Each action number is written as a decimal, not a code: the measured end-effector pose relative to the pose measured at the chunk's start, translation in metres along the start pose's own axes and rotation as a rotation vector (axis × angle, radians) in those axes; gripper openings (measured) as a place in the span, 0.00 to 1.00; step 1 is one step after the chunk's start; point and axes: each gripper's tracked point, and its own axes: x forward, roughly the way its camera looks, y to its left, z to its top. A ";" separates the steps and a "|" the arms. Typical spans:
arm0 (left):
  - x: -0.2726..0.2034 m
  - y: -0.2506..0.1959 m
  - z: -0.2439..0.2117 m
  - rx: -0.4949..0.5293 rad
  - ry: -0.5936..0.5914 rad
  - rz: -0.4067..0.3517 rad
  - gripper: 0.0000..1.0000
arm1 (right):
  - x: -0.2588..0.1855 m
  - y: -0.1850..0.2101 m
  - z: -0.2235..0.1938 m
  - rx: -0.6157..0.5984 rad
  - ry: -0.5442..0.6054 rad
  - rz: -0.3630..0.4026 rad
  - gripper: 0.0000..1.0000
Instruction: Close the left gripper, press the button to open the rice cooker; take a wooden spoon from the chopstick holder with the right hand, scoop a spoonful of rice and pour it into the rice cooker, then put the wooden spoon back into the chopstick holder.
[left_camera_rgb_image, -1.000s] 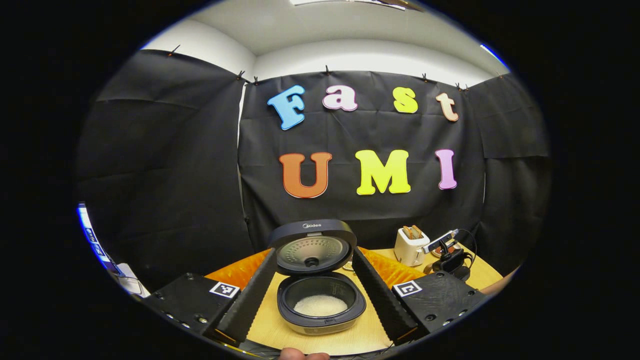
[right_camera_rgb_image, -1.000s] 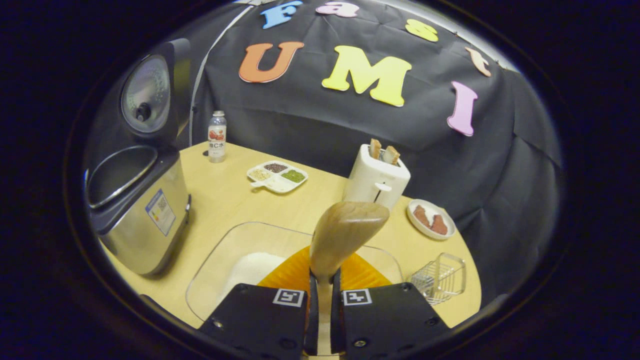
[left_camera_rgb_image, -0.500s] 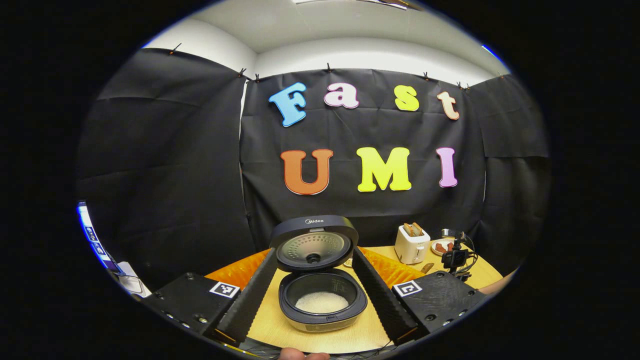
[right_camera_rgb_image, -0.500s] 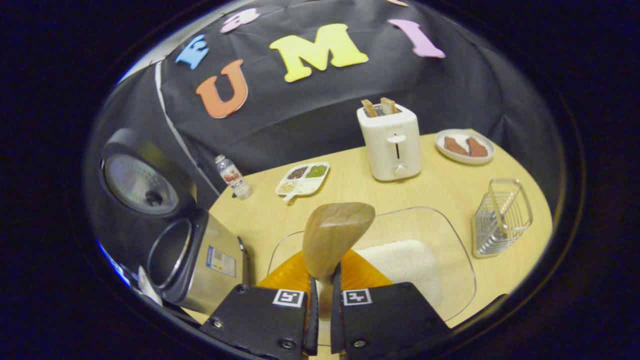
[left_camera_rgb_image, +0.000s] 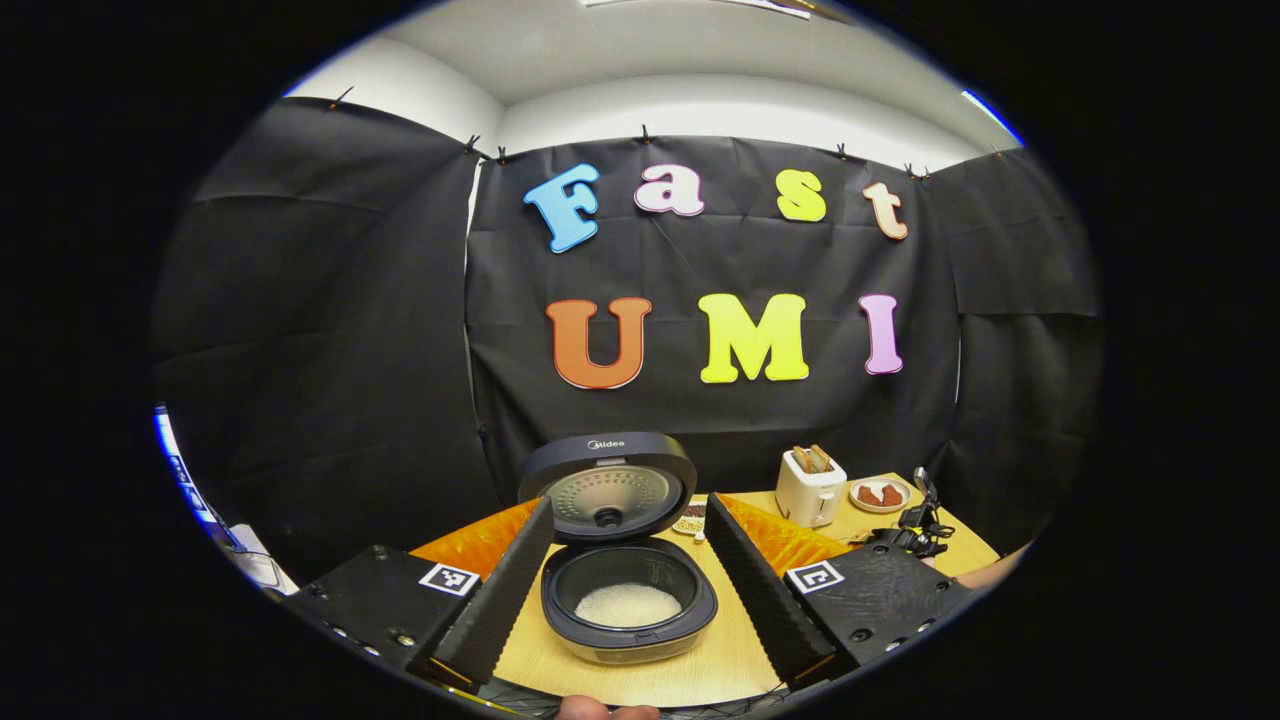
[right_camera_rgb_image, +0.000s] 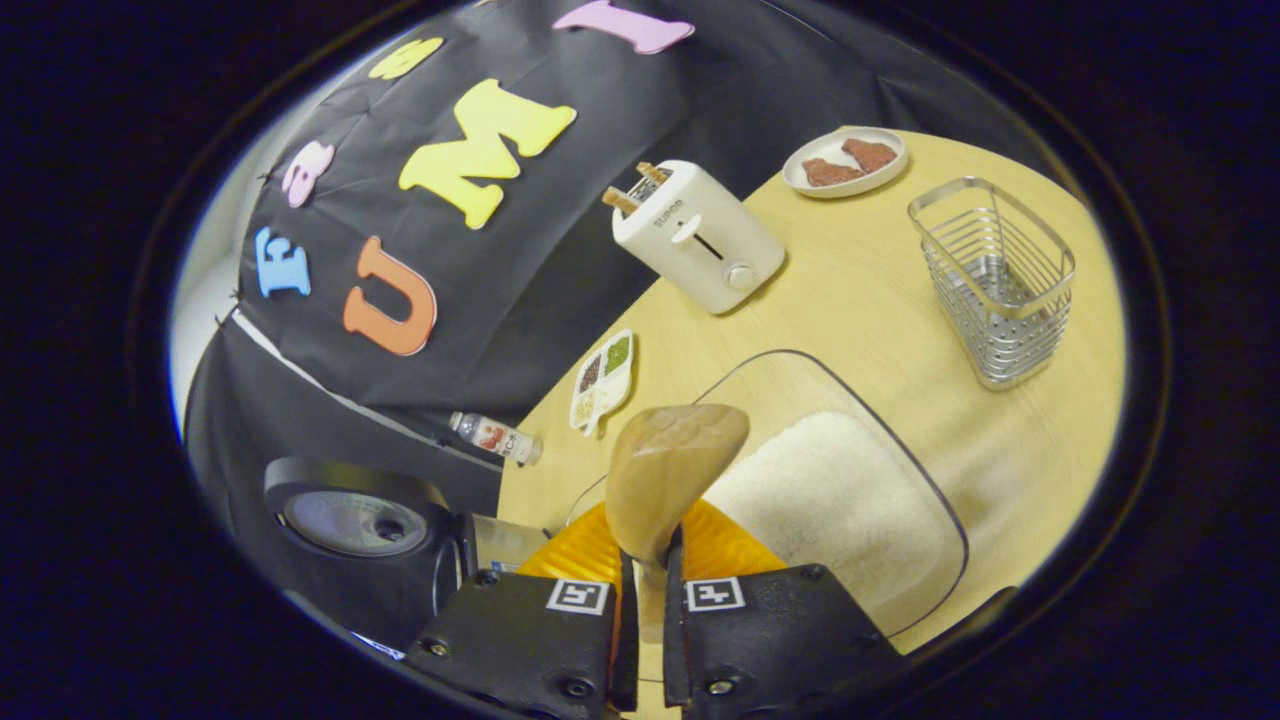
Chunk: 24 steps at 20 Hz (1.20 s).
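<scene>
The right gripper (right_camera_rgb_image: 642, 600) holds the spoon (right_camera_rgb_image: 668, 470) tight by its thin handle, both fingers pressing on it. The spoon's round bowl sticks up in front and looks bare. The left gripper (left_camera_rgb_image: 628, 580) is wide open and holds nothing. It hangs by the near edge of the table (left_camera_rgb_image: 700, 680), in front of the cooker (left_camera_rgb_image: 628, 610).

The spoon is wood, so I think it is light and stiff and will not bend. The smooth wood may slip, and the round bowl is hard to pinch. The handle is the best place to hold it, just where the fingers are now. It must drop handle or bowl first into the holder (right_camera_rgb_image: 995, 280), which is thin wire and looks light. A bump could tip it. The holder stands near the right edge of the table, past the clear tray (right_camera_rgb_image: 900, 590) with the rice (right_camera_rgb_image: 830, 500) heap in it.

The cooker has its lid (left_camera_rgb_image: 608, 485) up and white rice lies in the pot.

A second ago the right gripper view was nearly level, with the cooker big on the left and the holder small and low. Now that view is tilted a lot. The holder looks bigger and closer, and the cooker has slid down to the low corner. The toaster (right_camera_rgb_image: 700, 235) leans over too. So the spoon has swung away from the cooker and toward the holder. The left gripper view has hardly changed.
</scene>
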 end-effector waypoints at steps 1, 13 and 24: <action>0.001 -0.003 -0.001 0.000 0.002 -0.004 0.96 | -0.004 -0.002 0.005 0.011 -0.008 0.006 0.15; 0.004 -0.028 0.004 -0.017 -0.010 -0.028 0.96 | -0.076 0.027 0.086 0.210 -0.151 0.180 0.14; -0.027 0.021 -0.009 -0.013 -0.026 0.064 0.96 | -0.079 0.176 0.041 0.192 -0.034 0.374 0.14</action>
